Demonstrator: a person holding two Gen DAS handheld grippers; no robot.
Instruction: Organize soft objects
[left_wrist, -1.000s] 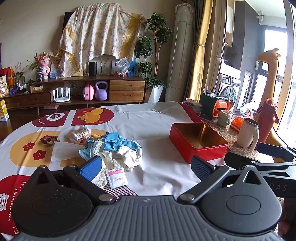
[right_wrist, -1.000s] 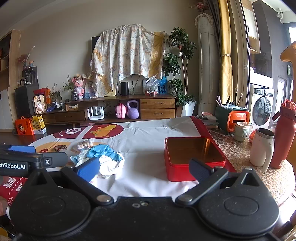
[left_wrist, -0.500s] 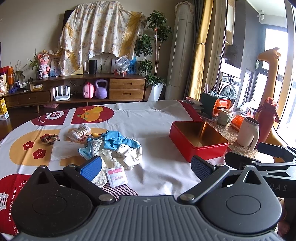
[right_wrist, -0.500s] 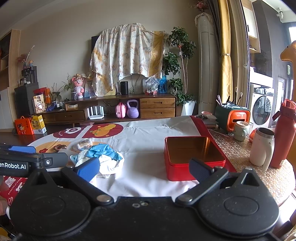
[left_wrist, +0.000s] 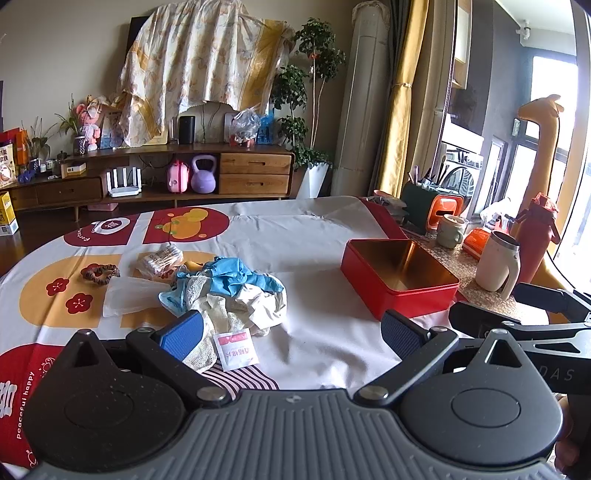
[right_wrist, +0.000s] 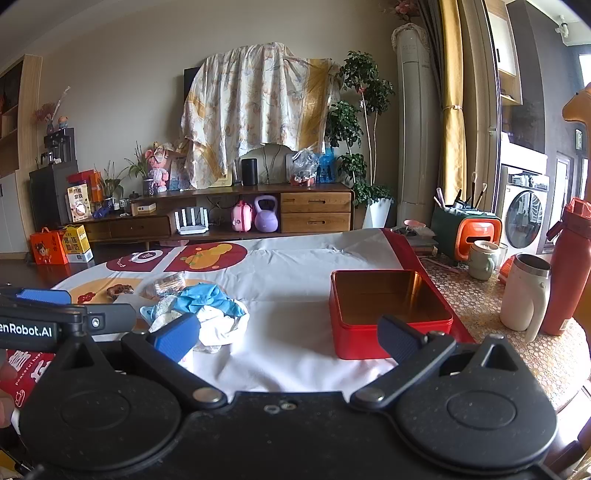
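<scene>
A pile of soft things (left_wrist: 229, 291) lies on the table: blue gloves, white and cream cloths. It also shows in the right wrist view (right_wrist: 207, 314). A small pink-and-white packet (left_wrist: 236, 349) lies at its near edge. An open, empty red tin box (left_wrist: 399, 277) stands to the right, also in the right wrist view (right_wrist: 384, 310). My left gripper (left_wrist: 291, 332) is open and empty, just short of the pile. My right gripper (right_wrist: 288, 338) is open and empty, between pile and box.
A brown scrunchie (left_wrist: 100, 273), a clear bag (left_wrist: 125, 295) and a packet of cotton swabs (left_wrist: 160, 258) lie left of the pile. A white mug (right_wrist: 524, 295), a red bottle (right_wrist: 569, 273) and a green cup (right_wrist: 480, 258) stand to the right of the box.
The left view has tilted slightly, so the table sits a touch lower in frame. The right gripper has barely moved. Nothing on the table has moved.
</scene>
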